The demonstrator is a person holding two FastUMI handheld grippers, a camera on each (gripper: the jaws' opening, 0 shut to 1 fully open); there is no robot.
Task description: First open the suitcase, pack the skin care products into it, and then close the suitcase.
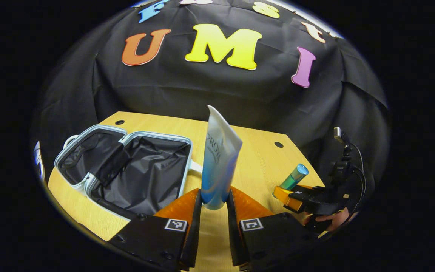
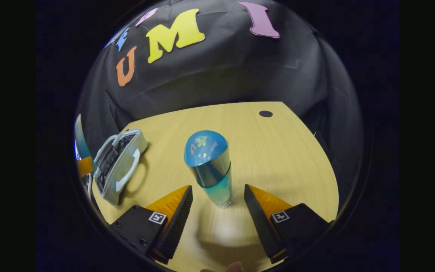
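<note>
On the wooden desk (image 1: 263,158), the open suitcase (image 1: 127,170) lies left of the left gripper (image 1: 214,206), whose fingers clamp an upright tube (image 1: 219,158); the right gripper (image 2: 217,200) gapes around a standing bottle (image 2: 212,166).

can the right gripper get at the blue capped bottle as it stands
Probably yes: the bottle stands upright on the table between the right gripper's open fingers, with nothing blocking either side; both fingers stand apart from it.

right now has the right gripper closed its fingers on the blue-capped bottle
No, in the right gripper view the blue-capped bottle stands upright on the table between the right gripper fingers, with a clear gap on both sides.
</note>
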